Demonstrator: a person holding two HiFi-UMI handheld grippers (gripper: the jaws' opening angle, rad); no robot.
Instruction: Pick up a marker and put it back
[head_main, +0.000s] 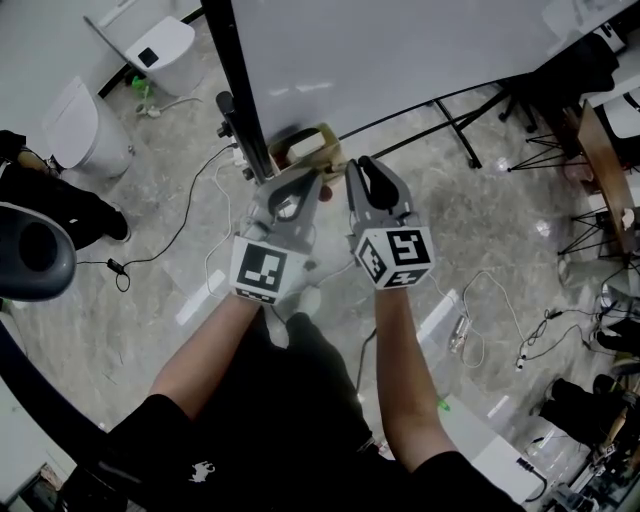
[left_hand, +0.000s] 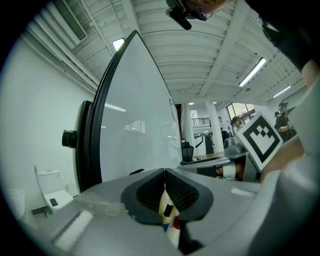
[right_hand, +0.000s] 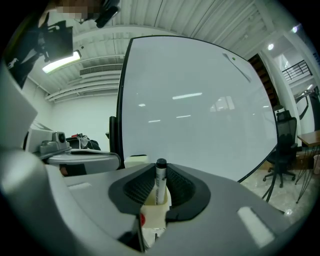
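— Where is the marker (right_hand: 160, 182) to be found?
— It is seen standing upright in a cream holder (right_hand: 152, 216), with its dark cap uppermost. It is gripped on both sides by the jaws of the right gripper (head_main: 366, 170), which are narrowed onto its barrel. Its lower end is sunk in the holder, so it is not yet lifted out.
— And where is the holder placed?
— It is set at the lower edge of the whiteboard (head_main: 400, 50), close to the board's black post (head_main: 240, 90). In the head view it is partly covered by the two grippers, which are held side by side and pointed level at the board.
— How are the jaws of the left gripper (head_main: 305, 182) found?
— They are brought together, so that only a thin line is left between the tips. Below that line the cream holder is shown, with other markers (left_hand: 169, 210) in it, marked black, blue and red. Whether the holder's wall is pinched there cannot be told.
— What else is noted?
— A marbled floor (head_main: 150, 300) is seen far below, and a cube (head_main: 395, 255) with square markers is carried on each gripper.
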